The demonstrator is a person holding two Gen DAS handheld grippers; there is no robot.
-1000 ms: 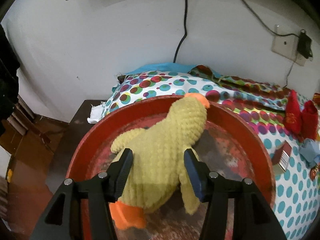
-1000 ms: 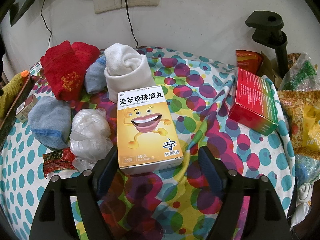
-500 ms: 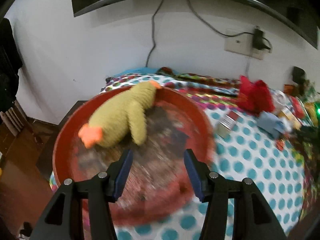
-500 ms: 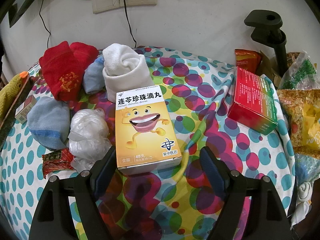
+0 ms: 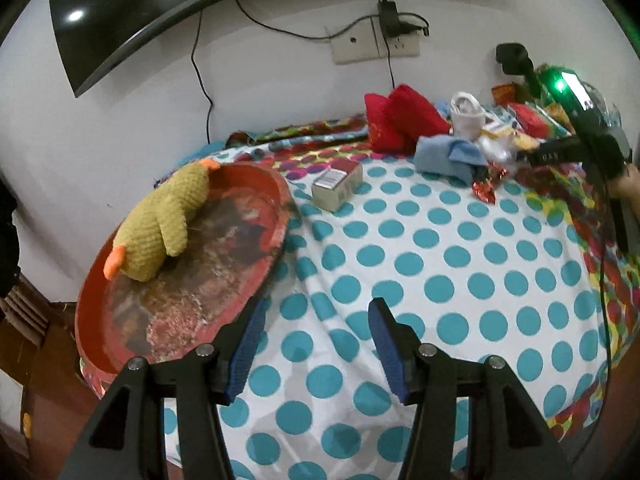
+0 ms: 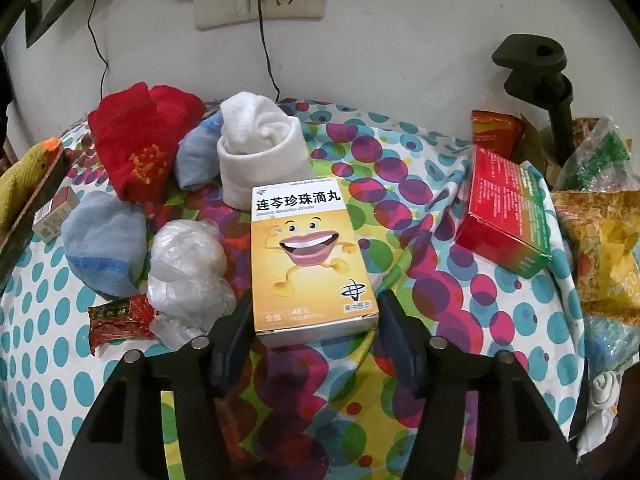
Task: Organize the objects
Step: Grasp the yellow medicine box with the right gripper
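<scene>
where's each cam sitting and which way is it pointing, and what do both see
Left wrist: sits on the left gripper, faces across the dotted cloth toward the wall; its fingers open over bare cloth beside the red tray.
Right wrist: sits on the right gripper, faces the wall outlet; its fingers flank the yellow box.
Shared: plush duck, red socks.

Plush duck (image 5: pixel 160 220) yellow, orange beak; tray (image 5: pixel 256 264) red. Cloth (image 5: pixel 460 264) white, teal dots. Box (image 6: pixel 312 256) orange-yellow, white top band.
</scene>
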